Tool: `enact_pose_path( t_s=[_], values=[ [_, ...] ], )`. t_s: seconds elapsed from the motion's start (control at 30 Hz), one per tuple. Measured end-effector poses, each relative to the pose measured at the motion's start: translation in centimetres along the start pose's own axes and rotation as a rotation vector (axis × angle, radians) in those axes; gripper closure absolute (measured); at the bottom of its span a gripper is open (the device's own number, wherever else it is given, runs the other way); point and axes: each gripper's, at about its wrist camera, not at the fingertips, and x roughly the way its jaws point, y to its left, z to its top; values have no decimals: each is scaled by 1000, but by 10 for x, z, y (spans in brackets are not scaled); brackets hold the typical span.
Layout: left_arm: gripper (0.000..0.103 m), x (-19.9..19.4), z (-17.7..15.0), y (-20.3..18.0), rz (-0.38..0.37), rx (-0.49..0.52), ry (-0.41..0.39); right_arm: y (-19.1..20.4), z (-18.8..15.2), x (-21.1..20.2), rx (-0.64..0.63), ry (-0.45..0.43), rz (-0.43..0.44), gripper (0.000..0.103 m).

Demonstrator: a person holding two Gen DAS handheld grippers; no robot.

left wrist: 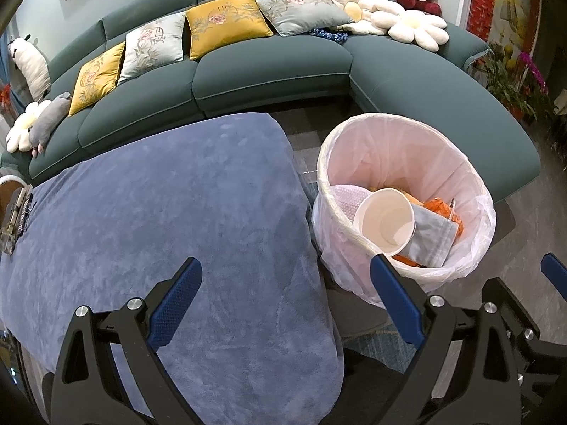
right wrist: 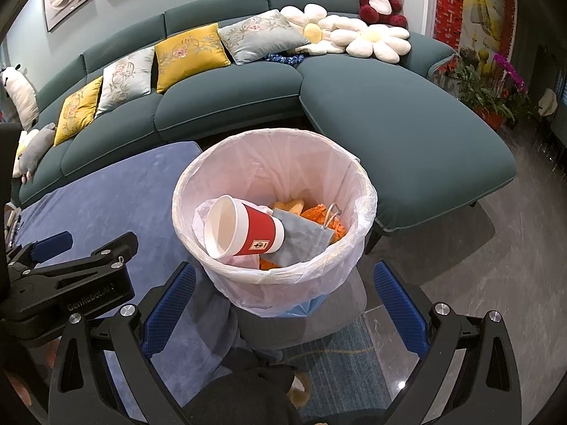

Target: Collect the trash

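Observation:
A round bin with a white plastic liner point(right wrist: 358, 191) point(left wrist: 471, 191) stands on the floor just right of the table. Inside lie a red paper cup point(right wrist: 260, 232) on its side, its white inside point(left wrist: 384, 217) facing up, a grey pouch point(right wrist: 301, 242) point(left wrist: 430, 235) and orange scraps point(right wrist: 320, 210) point(left wrist: 441, 205). My right gripper point(right wrist: 283, 269) hovers open and empty at the bin's near rim. My left gripper point(left wrist: 285, 262) is open and empty above the table's right edge, left of the bin. Each gripper shows in the other's view: left point(right wrist: 95, 239), right point(left wrist: 524, 283).
A blue velvety cloth point(left wrist: 159, 212) covers the table; a clear holder with small items point(left wrist: 14, 219) sits at its far left edge. A teal sofa point(right wrist: 389, 124) with cushions and plush toys curves behind. Potted plants point(right wrist: 489, 92) stand far right. A person's dark clothing point(right wrist: 248, 372) shows below.

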Motion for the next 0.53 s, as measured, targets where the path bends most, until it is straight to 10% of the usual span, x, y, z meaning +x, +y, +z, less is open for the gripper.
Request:
enact_pose_path(
  t_s=[0.53],
  values=[
    [12, 6, -3, 1, -11, 14, 7, 2, -4, 4, -1, 10, 1, 6]
  ],
)
